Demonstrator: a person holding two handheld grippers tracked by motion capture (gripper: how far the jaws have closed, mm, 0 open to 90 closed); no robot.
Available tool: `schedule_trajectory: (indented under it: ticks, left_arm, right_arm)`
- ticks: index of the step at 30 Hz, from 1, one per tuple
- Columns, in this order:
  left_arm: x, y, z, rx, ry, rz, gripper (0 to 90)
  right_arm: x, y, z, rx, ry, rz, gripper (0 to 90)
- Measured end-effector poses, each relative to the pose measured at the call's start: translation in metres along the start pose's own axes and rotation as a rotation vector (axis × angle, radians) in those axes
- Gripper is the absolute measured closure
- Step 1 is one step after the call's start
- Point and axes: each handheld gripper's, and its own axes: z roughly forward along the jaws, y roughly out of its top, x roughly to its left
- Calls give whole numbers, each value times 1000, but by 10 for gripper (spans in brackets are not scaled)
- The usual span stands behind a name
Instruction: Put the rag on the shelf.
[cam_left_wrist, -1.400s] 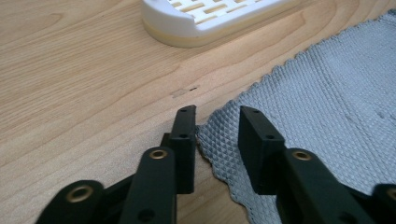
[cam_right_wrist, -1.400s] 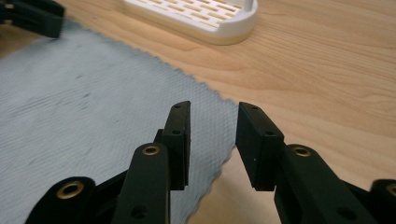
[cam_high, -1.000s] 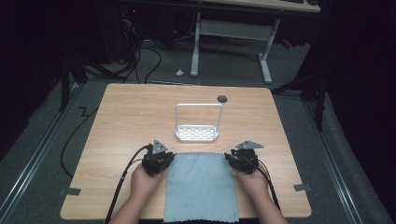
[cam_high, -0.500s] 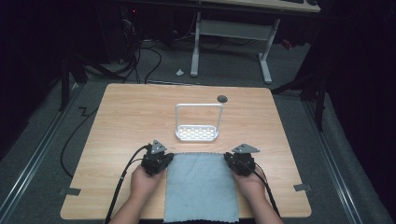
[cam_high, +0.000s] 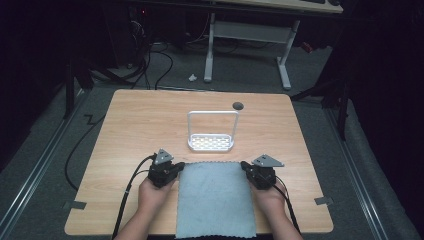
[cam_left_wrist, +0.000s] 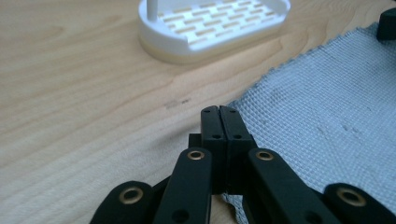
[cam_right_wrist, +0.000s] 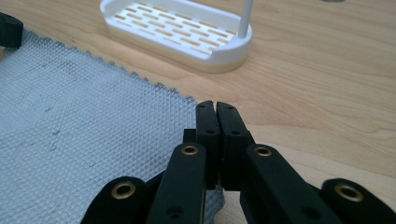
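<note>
Jaws of my left gripper (cam_left_wrist: 219, 112) have just closed on the far left corner of the grey cloth (cam_high: 216, 200); right gripper (cam_right_wrist: 215, 106) likewise pinches the far right corner. I read no writing anywhere. Cloth's near edge is cut off; white rack (cam_high: 212, 142) stands just beyond
</note>
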Motion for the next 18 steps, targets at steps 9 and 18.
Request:
schedule_trajectory:
  ticks: [9,18]
  left_arm:
    - [-9,10,-22,-130,9,15,897]
    - [-14,27,-43,-229,15,38,897]
  right_arm:
    - [1,7,-20,-103,1,11,896]
    - [7,21,-39,-205,-11,-7,896]
